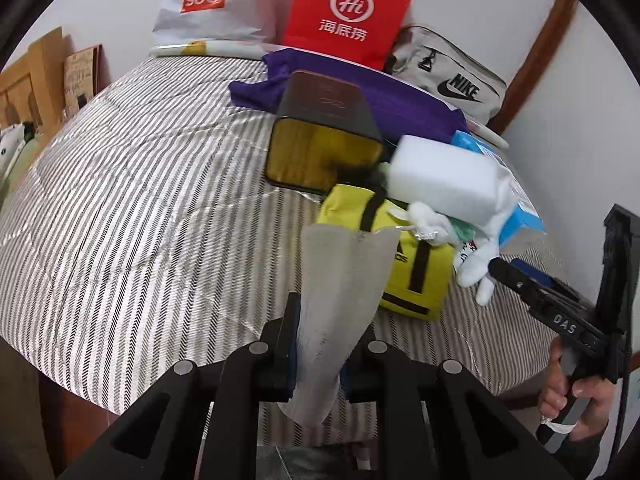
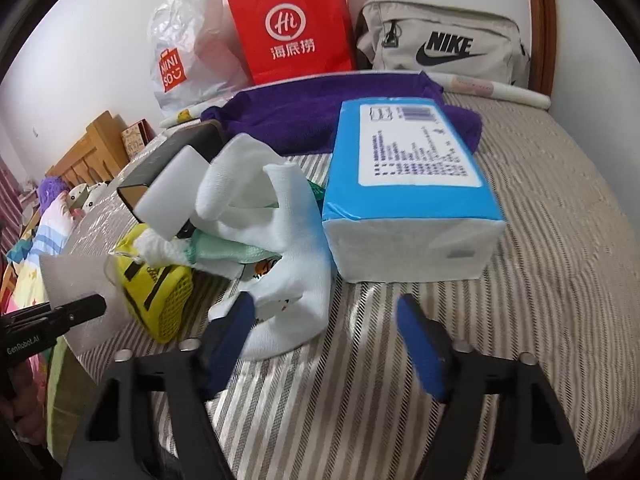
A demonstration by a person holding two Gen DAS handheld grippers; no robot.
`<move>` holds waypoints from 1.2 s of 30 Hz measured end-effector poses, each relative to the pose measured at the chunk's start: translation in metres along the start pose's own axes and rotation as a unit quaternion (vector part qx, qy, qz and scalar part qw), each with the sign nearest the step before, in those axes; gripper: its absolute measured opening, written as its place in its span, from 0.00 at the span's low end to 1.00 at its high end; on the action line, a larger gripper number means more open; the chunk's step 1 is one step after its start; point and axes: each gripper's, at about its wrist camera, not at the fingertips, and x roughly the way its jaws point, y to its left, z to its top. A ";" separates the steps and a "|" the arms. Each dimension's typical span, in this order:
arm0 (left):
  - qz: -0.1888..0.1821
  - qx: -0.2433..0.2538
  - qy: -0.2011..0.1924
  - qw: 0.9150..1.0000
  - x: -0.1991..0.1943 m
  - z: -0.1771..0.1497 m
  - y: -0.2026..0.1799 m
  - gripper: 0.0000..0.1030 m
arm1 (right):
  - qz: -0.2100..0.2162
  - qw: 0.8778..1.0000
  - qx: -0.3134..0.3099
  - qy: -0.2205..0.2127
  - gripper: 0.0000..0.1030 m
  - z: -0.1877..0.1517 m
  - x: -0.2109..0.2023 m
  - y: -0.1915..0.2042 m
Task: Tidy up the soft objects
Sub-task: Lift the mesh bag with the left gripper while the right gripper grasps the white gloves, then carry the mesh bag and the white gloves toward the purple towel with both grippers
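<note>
A grey cloth (image 1: 340,304) was held clamped between the closed pads of the left tool (image 1: 320,356), standing up out of the pinch above the striped bed cover (image 1: 140,200). In the right wrist view the same cloth (image 2: 76,292) was seen at the left edge, held clear of the bed.

Just beyond it a heap of soft things lay on the bed: a yellow pouch (image 1: 416,276) with black straps, white socks (image 2: 288,240) draped over it, a pale green cloth (image 2: 224,250) tucked beneath them, and a white sponge block (image 1: 444,176) resting on top. A blue-wrapped tissue pack (image 2: 408,184) lay touching the socks on their right side.

The right tool (image 2: 326,328) was seen partly open, its blue pads apart, with nothing pressed between them; one pad was just beside the lowest sock. The tool was gripped by a hand (image 1: 572,392).

Behind the heap a dark box (image 1: 324,128) was lying on its side on a purple towel (image 2: 320,116). Against the wall were propped a red paper bag (image 2: 292,28), a white plastic bag (image 2: 188,48) and a beige sling bag (image 2: 440,40).
</note>
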 end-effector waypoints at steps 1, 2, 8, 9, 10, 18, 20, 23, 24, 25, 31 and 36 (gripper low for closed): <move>0.000 -0.004 0.000 1.000 0.002 0.001 0.003 0.15 | -0.002 1.000 0.001 0.003 0.63 0.001 0.002 0.000; -0.001 -0.006 0.002 1.000 0.003 0.000 0.005 0.15 | -0.004 1.000 -0.001 0.006 0.61 0.002 0.006 0.002; -0.007 -0.015 0.011 1.000 0.011 0.001 0.010 0.15 | 0.030 0.999 0.010 0.000 0.18 0.004 0.015 0.007; -0.009 -0.018 0.012 1.000 0.012 0.002 0.011 0.15 | 0.036 0.999 0.009 0.002 0.11 0.004 0.016 0.008; -0.011 -0.019 0.012 1.000 0.013 0.001 0.012 0.15 | 0.035 0.999 0.004 -0.001 0.11 0.004 0.015 0.010; -0.014 -0.016 0.011 1.000 0.017 0.002 0.011 0.15 | 0.028 0.998 -0.027 -0.057 0.10 0.010 -0.034 0.018; -0.015 -0.017 0.011 1.000 0.017 0.003 0.012 0.15 | 0.025 0.997 -0.034 -0.065 0.10 0.012 -0.049 0.017; -0.013 -0.019 0.012 1.000 0.017 0.003 0.012 0.15 | 0.015 0.996 -0.041 -0.079 0.10 0.013 -0.071 0.012; -0.012 -0.019 0.012 1.000 0.017 0.003 0.011 0.15 | 0.011 0.996 -0.044 -0.082 0.10 0.013 -0.079 0.011; -0.011 -0.019 0.012 1.000 0.017 0.003 0.011 0.15 | 0.008 0.995 -0.046 -0.083 0.10 0.013 -0.082 0.008; -0.006 -0.020 0.012 1.000 0.017 0.002 0.011 0.15 | -0.005 0.997 -0.047 -0.059 0.10 -0.005 -0.106 -0.010; 0.002 -0.023 0.015 1.000 0.017 0.003 0.010 0.15 | -0.022 0.998 -0.043 -0.030 0.13 -0.020 -0.086 -0.021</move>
